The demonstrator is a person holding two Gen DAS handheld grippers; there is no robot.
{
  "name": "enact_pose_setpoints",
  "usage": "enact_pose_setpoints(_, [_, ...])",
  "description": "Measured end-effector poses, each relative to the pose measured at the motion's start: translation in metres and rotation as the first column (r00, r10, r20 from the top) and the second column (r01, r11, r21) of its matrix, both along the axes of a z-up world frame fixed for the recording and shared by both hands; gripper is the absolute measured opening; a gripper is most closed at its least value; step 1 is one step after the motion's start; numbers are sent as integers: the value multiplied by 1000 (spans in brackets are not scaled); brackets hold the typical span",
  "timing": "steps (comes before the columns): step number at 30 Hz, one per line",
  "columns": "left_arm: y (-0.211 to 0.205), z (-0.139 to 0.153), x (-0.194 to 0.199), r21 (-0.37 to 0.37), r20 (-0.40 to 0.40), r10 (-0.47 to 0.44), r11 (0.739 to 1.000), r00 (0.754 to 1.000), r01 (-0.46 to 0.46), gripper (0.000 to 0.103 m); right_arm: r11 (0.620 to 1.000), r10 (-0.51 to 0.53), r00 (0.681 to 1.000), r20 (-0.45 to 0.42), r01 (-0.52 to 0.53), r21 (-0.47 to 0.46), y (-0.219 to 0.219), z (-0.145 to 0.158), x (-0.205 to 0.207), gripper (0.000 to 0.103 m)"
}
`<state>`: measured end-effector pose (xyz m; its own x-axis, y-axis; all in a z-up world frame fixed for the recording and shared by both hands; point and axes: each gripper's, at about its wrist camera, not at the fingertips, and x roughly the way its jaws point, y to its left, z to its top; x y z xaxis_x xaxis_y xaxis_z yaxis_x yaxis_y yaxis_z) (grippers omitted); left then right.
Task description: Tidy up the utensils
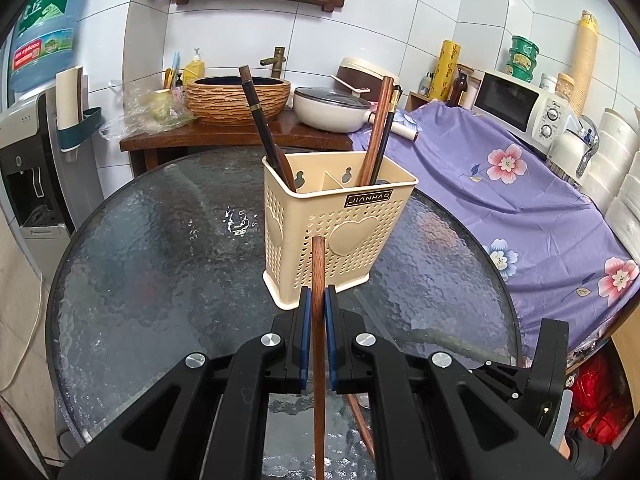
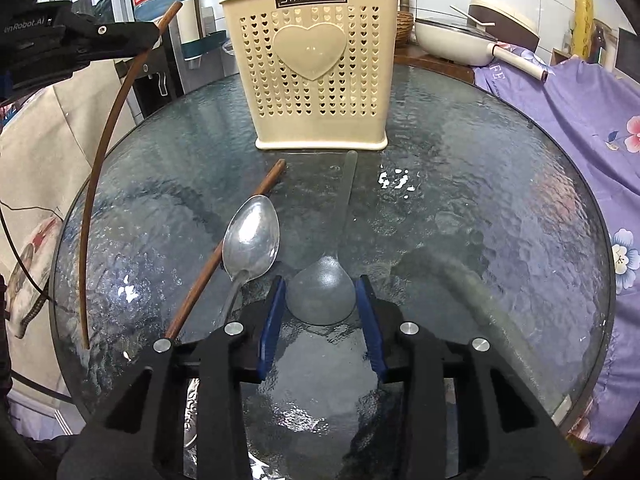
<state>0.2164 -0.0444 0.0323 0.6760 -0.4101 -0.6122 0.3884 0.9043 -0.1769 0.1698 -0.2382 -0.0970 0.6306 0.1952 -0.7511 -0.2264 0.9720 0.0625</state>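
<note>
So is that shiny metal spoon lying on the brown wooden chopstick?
Touching: in the right wrist view the metal spoon's bowl overlaps the wooden chopstick, resting across it.

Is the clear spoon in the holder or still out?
Out: the clear spoon lies flat on the glass table, in front of the holder.

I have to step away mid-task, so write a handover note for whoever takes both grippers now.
Left gripper: shut on a brown chopstick, held in front of the beige holder.
Right gripper: jaws either side of the clear spoon bowl on the glass table; contact unclear.
Done: several chopsticks already stand in the holder.
Left: drop in the held chopstick, then the clear spoon, the metal spoon and the loose chopstick lying under it.
</note>
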Motion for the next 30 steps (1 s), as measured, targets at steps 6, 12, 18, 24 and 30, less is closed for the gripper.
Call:
enact_pose_setpoints(6, [0, 0, 0, 1, 0, 1, 1000, 1000, -1, 7, 1000, 1, 999, 53, -2, 22, -4, 16, -5, 37])
enact_pose_setpoints(12, [-1, 2, 0, -5, 5, 5, 1000, 1000, -5, 7, 999, -7, 984, 176, 0, 37, -7, 61, -14, 37])
enact_pose_setpoints(18, [-3, 4, -2, -8, 7, 2, 1000, 1000, -2, 7, 1000, -10, 965, 261, 2, 31, -6, 93, -12, 37])
enact_pose_setpoints(24, [-2, 6, -2, -9, 11, 4, 1000, 1000, -3, 7, 1000, -10, 964, 266, 3, 28, -6, 103, -6, 37])
enact_pose_setpoints(30, [-2, 9, -3, -10, 18, 3, 1000, 1000, -2, 7, 998, -5, 967, 254, -13, 68, -12, 113, -2, 37])
